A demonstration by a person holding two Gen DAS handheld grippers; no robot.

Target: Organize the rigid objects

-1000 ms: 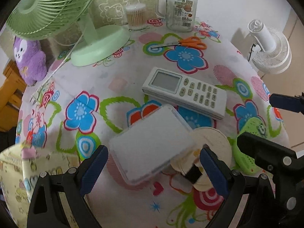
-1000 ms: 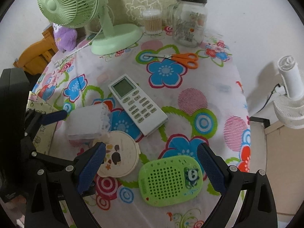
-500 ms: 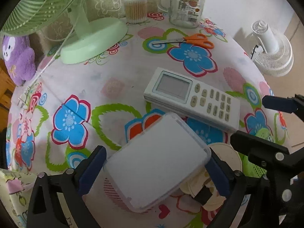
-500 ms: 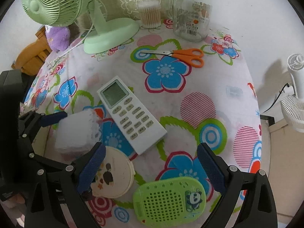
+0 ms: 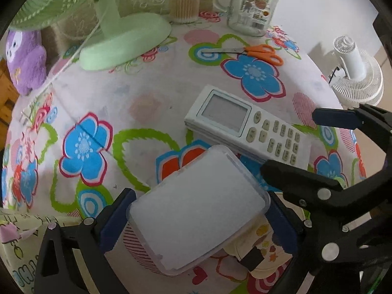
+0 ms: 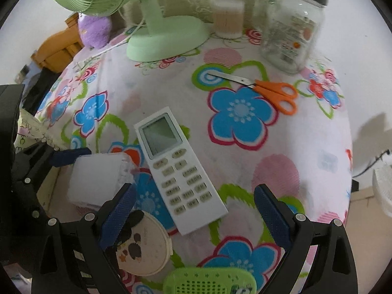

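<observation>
- The left gripper (image 5: 196,218) stands wide over the clear box (image 5: 198,210), one blue pad on each short side. Whether the pads press on the box I cannot tell from here; it looks straddled, not lifted.
- The right gripper (image 6: 193,213) is closing, its jaws either side of the lower end of the remote (image 6: 181,171), with clear gaps at both pads; nothing is held.
- The box sits at the near edge of the table (image 5: 152,93), partly over the round tin (image 5: 264,247). The remote lies just beyond it, touching or nearly so.
- Risk, as I judge it: the two grippers crowd each other. In the left view the right gripper's arm crosses right by the box, so the tools could knock together as either one shuts.
- The box rests on the tin's edge, so a squeeze may tip it or drag the tin. The remote lies askew to the right jaws, so it could twist out.
- Only the right view shows the green speaker (image 6: 210,281) at the near edge and the tin's picture lid; the left view hides most of the tin under the box.
- Farther off lie the scissors (image 6: 264,88), then the jar (image 6: 291,31), the swab tub (image 6: 227,17) and the fan (image 6: 156,24).
- Only the left view shows the white floor fan (image 5: 355,73) beyond the table.
</observation>
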